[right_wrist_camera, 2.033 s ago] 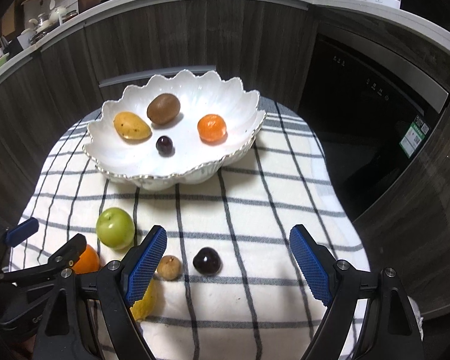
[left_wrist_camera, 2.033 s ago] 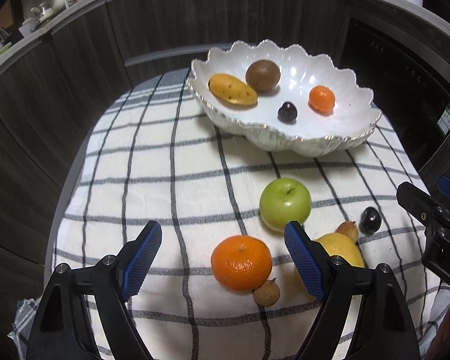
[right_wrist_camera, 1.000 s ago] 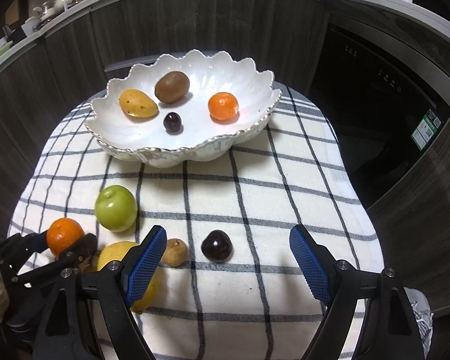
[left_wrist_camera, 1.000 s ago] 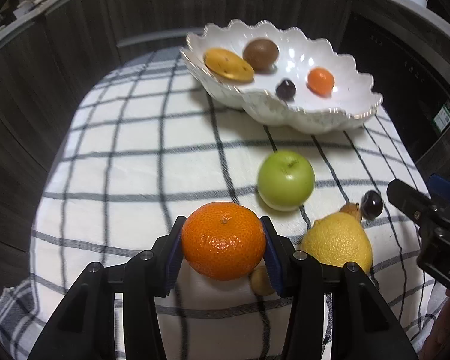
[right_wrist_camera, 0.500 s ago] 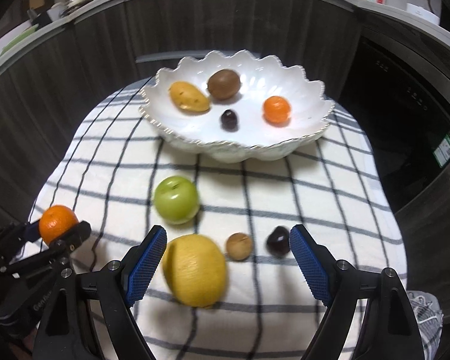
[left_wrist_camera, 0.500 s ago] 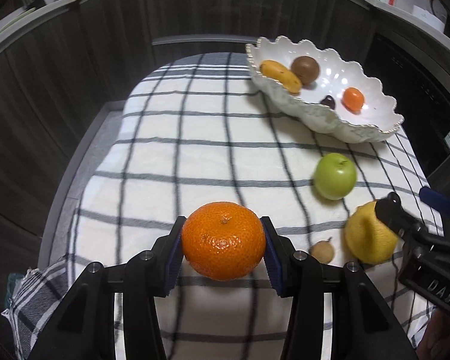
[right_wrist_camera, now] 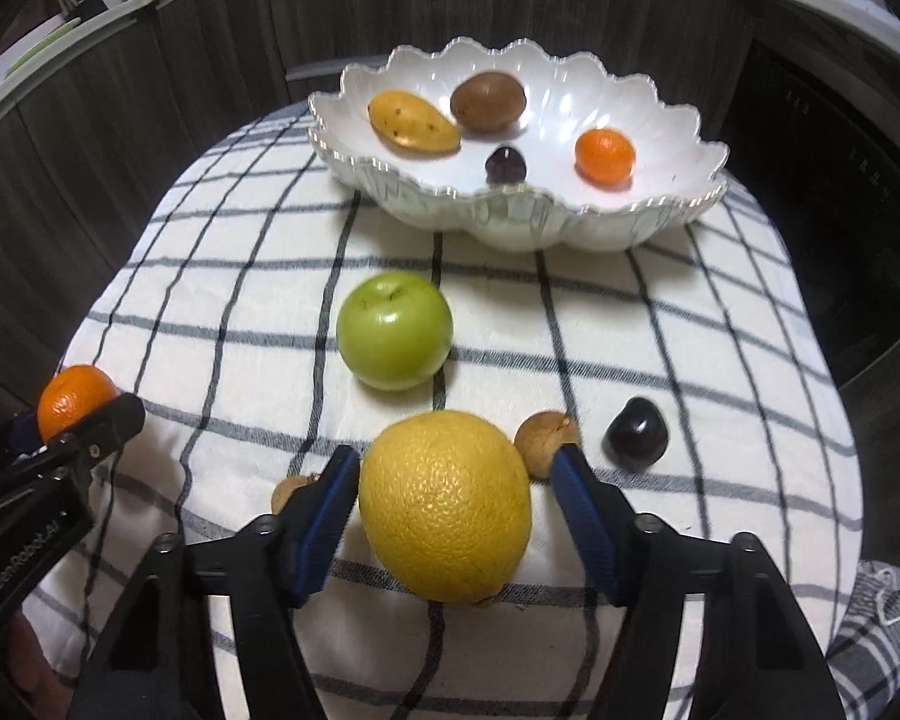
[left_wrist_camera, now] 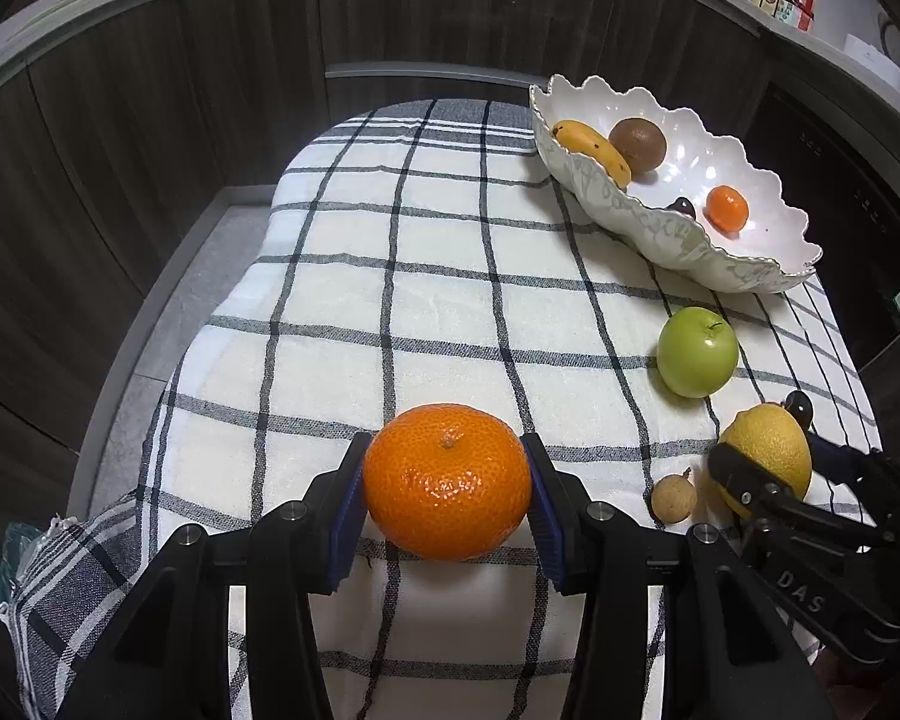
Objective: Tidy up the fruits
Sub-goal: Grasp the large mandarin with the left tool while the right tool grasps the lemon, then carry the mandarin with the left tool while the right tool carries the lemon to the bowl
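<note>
White lettering reading "DAS" is being shown on the black body of the right gripper [left_wrist_camera: 768, 450], seen from the left wrist view. White lettering reading "GenRobot.AI" is being shown on the black body of the left gripper [right_wrist_camera: 66, 420], seen from the right wrist view. Labels on distant bottles and appliance stickers are too small to be read.

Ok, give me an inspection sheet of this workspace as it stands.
Surface: checked cloth covers the table.
Job's things: white bowl holds four fruits; green apple, dark cherry and two small brown fruits loose on the cloth.
Clutter: nothing seen.
Tools: left tool shut on orange; right tool open around lemon, one pad not touching.
Cables: nothing seen.
Surroundings: dark wood cabinets.
</note>
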